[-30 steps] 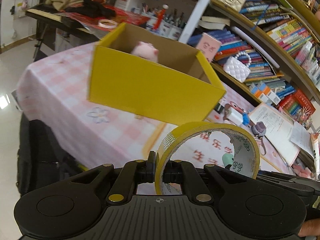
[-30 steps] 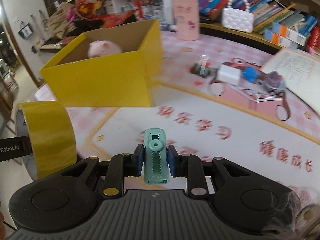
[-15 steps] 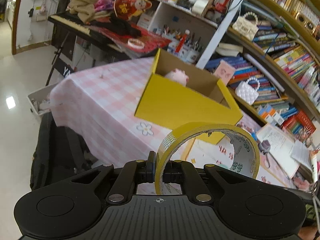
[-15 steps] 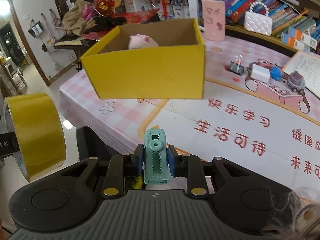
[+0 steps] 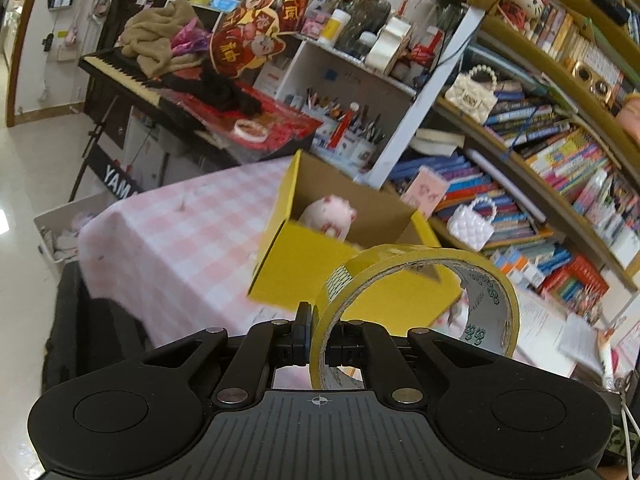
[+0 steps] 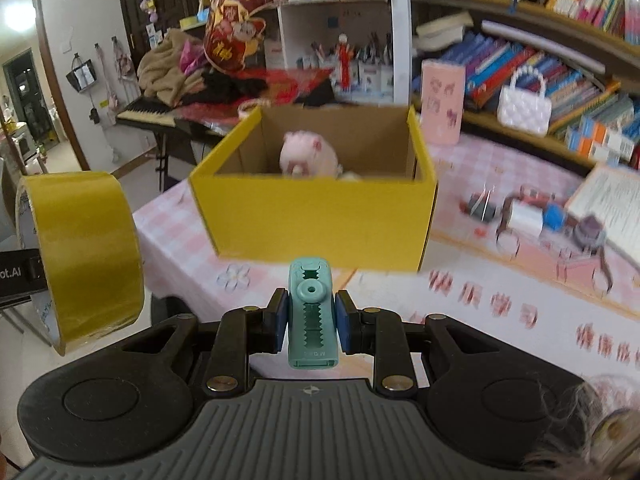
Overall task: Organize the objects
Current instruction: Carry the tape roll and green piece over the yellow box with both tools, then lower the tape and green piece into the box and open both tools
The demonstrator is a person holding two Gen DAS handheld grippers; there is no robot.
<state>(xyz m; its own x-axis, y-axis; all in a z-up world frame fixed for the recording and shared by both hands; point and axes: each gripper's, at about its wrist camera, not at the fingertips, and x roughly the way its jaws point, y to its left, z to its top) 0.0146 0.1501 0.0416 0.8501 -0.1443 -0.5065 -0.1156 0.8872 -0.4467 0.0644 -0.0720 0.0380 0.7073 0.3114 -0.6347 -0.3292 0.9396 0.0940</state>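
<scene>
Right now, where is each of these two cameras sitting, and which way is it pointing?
Left wrist: sits on the left gripper, looking along its fingers, shut on the yellow tape roll, toward the yellow box.
Right wrist: sits on the right gripper, shut on a teal clip, facing the box front.
Shared: the box, the pink pig toy inside, the tape roll, bookshelves.

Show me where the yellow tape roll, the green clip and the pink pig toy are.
yellow tape roll [image 5: 416,258], left wrist view, on its upper outer band.
green clip [image 6: 311,312], right wrist view, on its toothed middle.
pink pig toy [image 6: 306,154], right wrist view, on its body.
</scene>
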